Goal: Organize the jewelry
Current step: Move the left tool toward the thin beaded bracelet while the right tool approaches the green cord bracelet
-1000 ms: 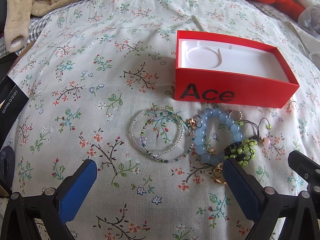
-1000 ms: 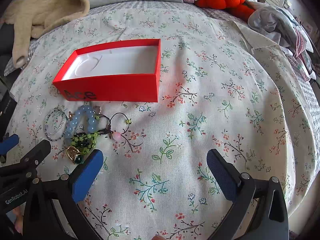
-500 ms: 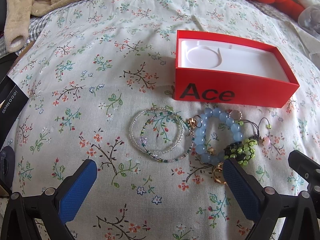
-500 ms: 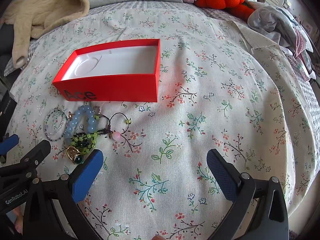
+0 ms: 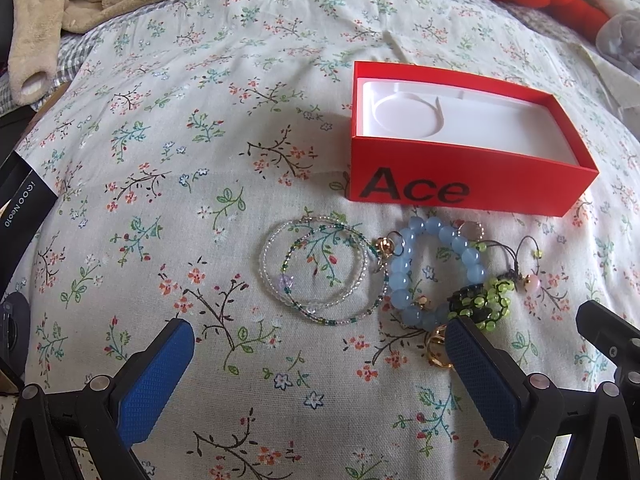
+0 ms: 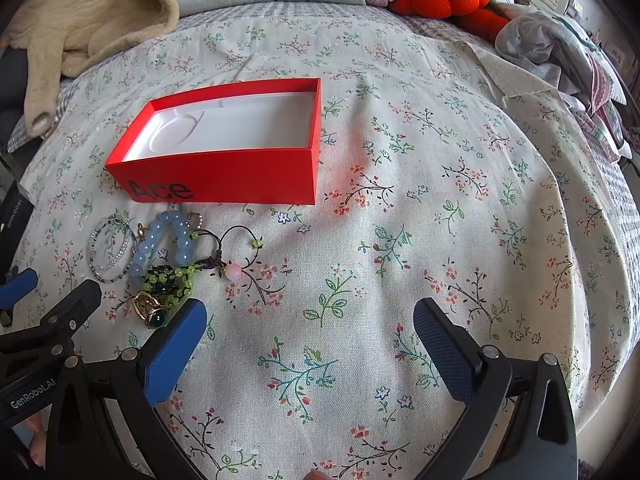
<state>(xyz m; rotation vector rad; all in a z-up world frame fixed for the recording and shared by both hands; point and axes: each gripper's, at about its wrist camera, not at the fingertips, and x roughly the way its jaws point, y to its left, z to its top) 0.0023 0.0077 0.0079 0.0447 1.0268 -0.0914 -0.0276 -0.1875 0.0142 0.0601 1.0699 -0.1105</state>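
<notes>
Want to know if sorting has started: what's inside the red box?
The red box holds only its white molded insert, with no jewelry visible. The floor strip behind its near wall is hidden.

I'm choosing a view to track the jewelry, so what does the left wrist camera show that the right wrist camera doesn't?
Only the left wrist view shows the clear seed-bead bracelets close enough to tell apart as overlapping loops. Only the right wrist view shows the gold ring with a green stone clearly, and the rumpled clothes at the far right. Both show the empty red box, the blue bead bracelet, the green bead bracelet, and open hand-held grippers.
</notes>
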